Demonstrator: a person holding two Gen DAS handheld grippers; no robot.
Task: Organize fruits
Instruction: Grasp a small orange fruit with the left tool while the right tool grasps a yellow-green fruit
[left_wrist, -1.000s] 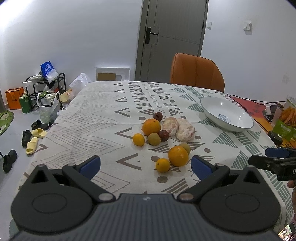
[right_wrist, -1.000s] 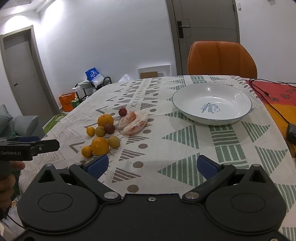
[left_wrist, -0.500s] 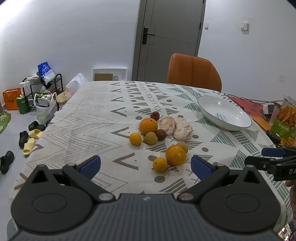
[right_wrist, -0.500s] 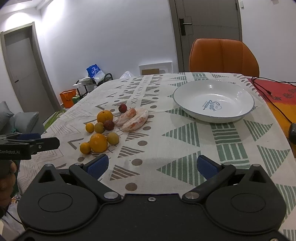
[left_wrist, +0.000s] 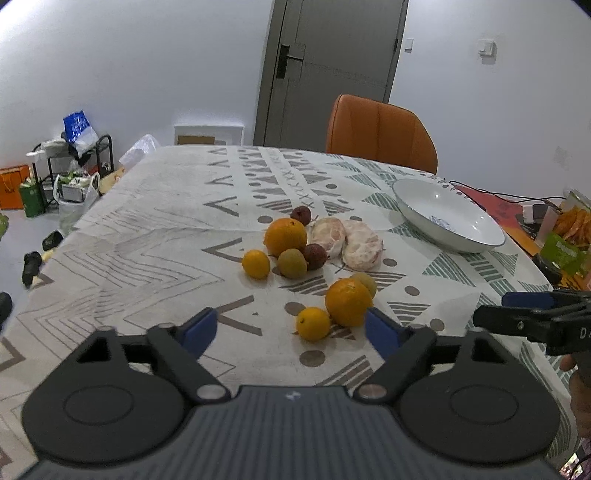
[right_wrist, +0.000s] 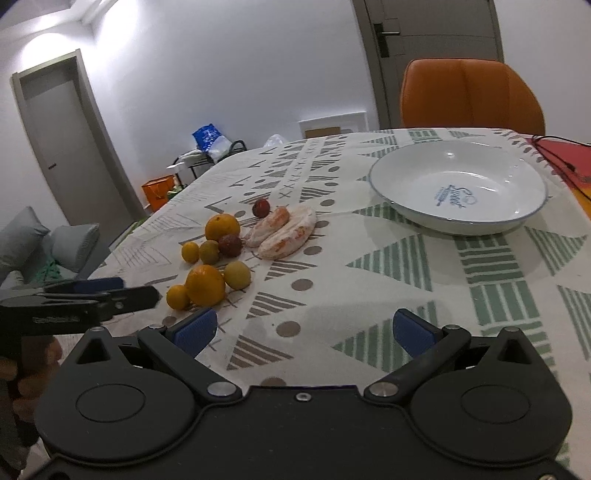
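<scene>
Both the left gripper (left_wrist: 291, 328) and the right gripper (right_wrist: 303, 328) have edged closer, fingers spread and empty. The fruits (left_wrist: 317, 258) sit mid-table, the empty bowl (right_wrist: 458, 192) toward the far right edge; nothing sorted yet.

Blue script "Sweet" inside the white bowl (right_wrist: 458, 192) — smaller lettering around it unreadable.

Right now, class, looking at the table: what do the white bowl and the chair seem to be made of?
Bowl: probably glazed ceramic or enamel; glossy white with highlights, thin blue rim, printed blue mark. Chair: likely leather or imitation leather; smooth orange padded back with stitched seams and a soft sheen.
</scene>
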